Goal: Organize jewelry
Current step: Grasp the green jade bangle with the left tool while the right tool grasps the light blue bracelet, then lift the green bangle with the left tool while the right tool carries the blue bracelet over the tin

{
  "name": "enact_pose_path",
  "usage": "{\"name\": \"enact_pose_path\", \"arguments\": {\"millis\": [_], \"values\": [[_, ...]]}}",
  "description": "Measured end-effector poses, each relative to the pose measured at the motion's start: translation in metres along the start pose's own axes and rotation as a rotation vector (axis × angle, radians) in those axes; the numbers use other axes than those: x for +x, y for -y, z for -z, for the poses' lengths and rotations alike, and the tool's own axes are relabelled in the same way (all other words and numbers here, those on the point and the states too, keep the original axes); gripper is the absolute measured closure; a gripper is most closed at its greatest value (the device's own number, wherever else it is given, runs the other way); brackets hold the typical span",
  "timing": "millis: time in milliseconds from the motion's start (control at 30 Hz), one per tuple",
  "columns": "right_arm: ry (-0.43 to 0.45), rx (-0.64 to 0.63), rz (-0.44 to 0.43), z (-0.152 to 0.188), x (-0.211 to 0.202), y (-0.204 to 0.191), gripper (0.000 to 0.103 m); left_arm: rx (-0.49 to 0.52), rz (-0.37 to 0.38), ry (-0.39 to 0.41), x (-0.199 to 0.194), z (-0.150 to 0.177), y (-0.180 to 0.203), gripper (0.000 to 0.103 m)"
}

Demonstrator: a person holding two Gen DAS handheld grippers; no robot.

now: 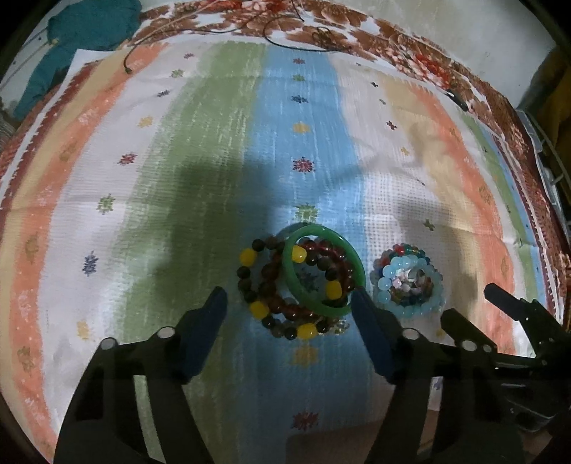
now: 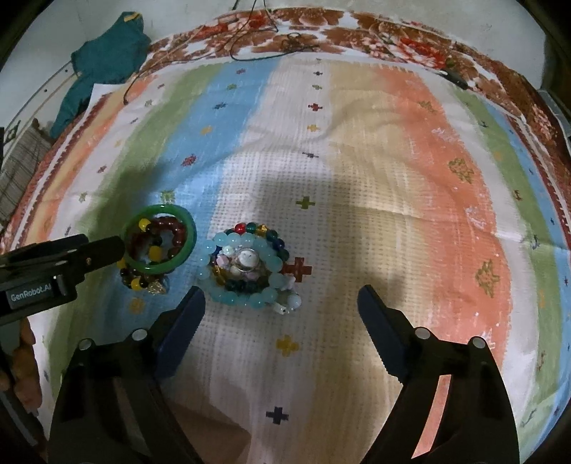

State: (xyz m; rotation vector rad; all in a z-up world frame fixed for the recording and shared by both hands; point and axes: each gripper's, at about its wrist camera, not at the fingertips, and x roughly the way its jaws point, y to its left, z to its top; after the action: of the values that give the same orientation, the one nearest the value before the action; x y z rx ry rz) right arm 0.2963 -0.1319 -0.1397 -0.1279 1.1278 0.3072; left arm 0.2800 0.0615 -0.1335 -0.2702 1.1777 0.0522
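On the striped cloth [image 1: 214,142] lies a pile of bracelets: a green bangle [image 1: 288,266] resting on dark beads with yellow ones [image 1: 248,255] and a red-brown bead bracelet [image 1: 282,307]. My left gripper [image 1: 288,296] points down over this pile, open, with the pile between its fingers; the right finger sits at the bangle's edge. A second pile to the right has pale blue beads [image 2: 225,296] and multi-coloured beads [image 2: 251,226] around small pieces. My right gripper [image 2: 281,292] stands open around its near side without touching it.
A teal cloth [image 2: 103,57] lies at the far left corner. A thin black cord [image 2: 249,53] runs across the brown floral border [image 2: 357,32] at the far edge. A person's fingers [image 2: 25,357] show at the lower left. Bare striped cloth extends right and beyond both piles.
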Motion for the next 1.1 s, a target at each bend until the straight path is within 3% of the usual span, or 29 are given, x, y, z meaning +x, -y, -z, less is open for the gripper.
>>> {"name": "enact_pose_path", "arguments": {"millis": [67, 133, 333, 700, 933, 1100], "values": [[-0.001, 0.005, -0.004, -0.002, 0.003, 0.001, 0.020, 0.010, 0.003, -0.007, 0.004, -0.001, 0.002, 0.045], [-0.008, 0.003, -0.002, -0.004, 0.008, 0.002, 0.033, 0.018, 0.001, -0.011, 0.008, -0.001, 0.005, 0.050], [-0.030, 0.018, -0.035, -0.008, 0.017, 0.003, 0.054, 0.045, 0.002, -0.013, 0.013, -0.002, 0.011, 0.063], [-0.058, 0.017, -0.081, -0.011, 0.033, 0.002, 0.083, 0.038, -0.008, -0.015, 0.019, -0.002, 0.009, 0.084], [-0.038, -0.017, -0.063, -0.010, 0.028, -0.003, 0.091, 0.034, -0.010, -0.002, 0.014, -0.001, 0.008, 0.094], [-0.016, -0.027, -0.054, -0.010, 0.018, -0.003, 0.091, 0.052, -0.024, 0.011, 0.005, 0.000, 0.010, 0.095]]}}
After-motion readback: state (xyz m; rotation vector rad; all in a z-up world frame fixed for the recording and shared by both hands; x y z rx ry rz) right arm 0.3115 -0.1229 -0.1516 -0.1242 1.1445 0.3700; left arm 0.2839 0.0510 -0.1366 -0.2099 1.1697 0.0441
